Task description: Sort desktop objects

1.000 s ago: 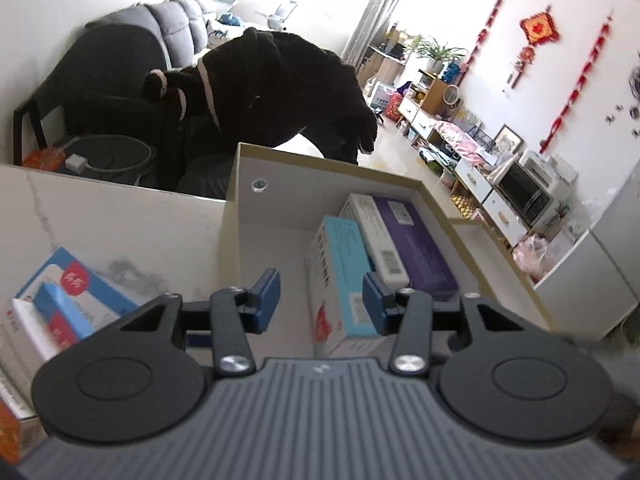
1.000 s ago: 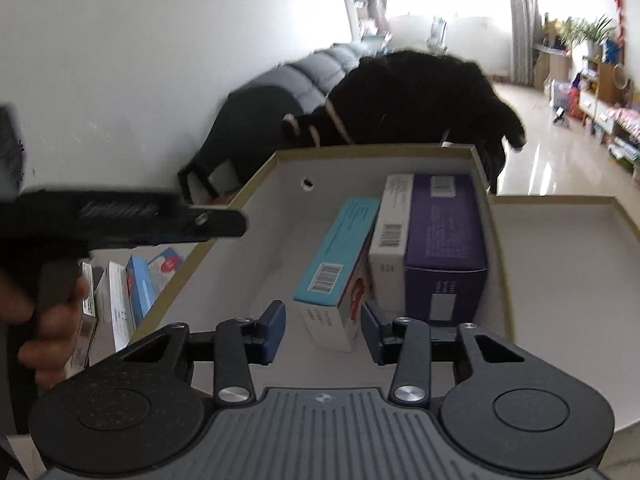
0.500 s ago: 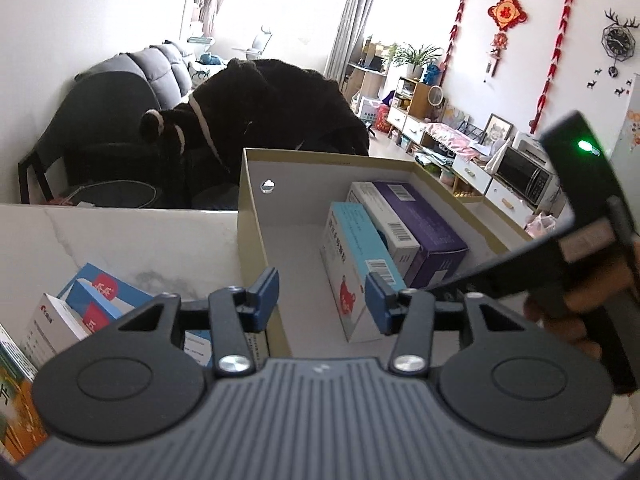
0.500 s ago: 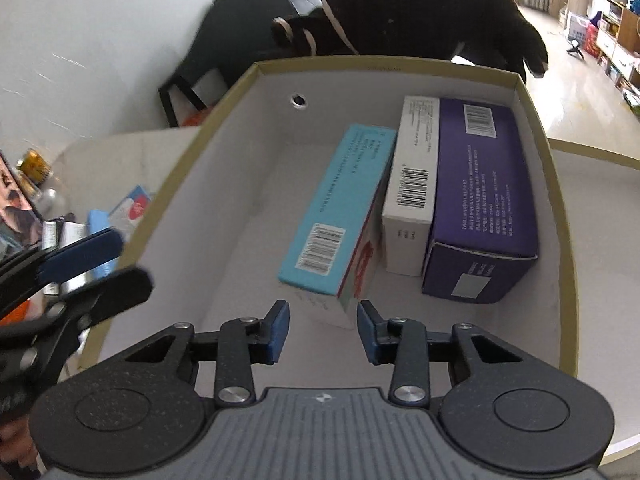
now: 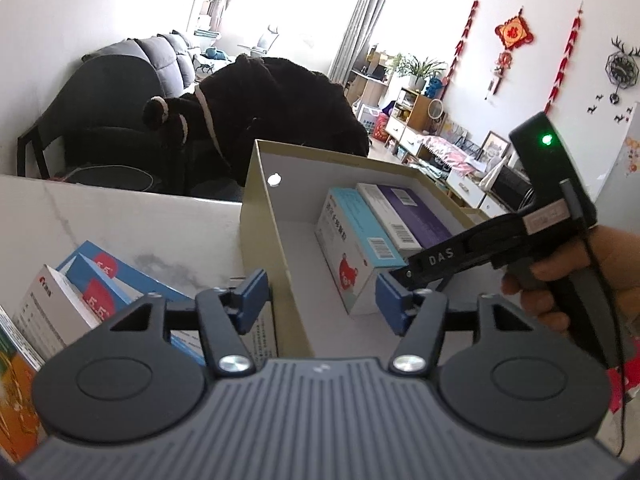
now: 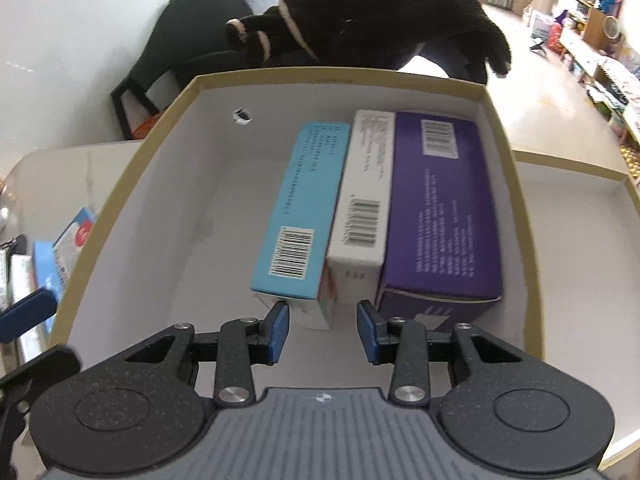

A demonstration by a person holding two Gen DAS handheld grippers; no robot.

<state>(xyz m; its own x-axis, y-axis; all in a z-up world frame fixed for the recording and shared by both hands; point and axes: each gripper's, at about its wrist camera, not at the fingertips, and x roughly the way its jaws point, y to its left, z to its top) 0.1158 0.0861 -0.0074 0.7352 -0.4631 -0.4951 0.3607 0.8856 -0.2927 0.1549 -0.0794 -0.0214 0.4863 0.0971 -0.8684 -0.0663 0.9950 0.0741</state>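
An open cardboard box (image 6: 132, 184) with white inner walls holds three packs side by side: a teal pack (image 6: 304, 208), a white pack (image 6: 366, 196) and a purple pack (image 6: 440, 208). My right gripper (image 6: 323, 330) is open and hovers inside the box, just short of the near ends of the teal and white packs. My left gripper (image 5: 320, 300) is open with nothing in it and straddles the box's left wall (image 5: 272, 248). Left of that wall, blue-and-white packs (image 5: 104, 280) lie on the marble tabletop. The teal pack (image 5: 352, 256) also shows in the left wrist view.
A hand (image 5: 560, 280) holds the right gripper's handle at the right. A shallow white tray or lid (image 6: 576, 216) adjoins the box on its right. An orange pack (image 5: 12, 380) sits at the far left. A black coat (image 6: 380, 12) hangs over a chair behind the table.
My right gripper has dropped lower and closer to the near ends of the teal and white packs. My left gripper has drawn back from inside the box to its left wall.
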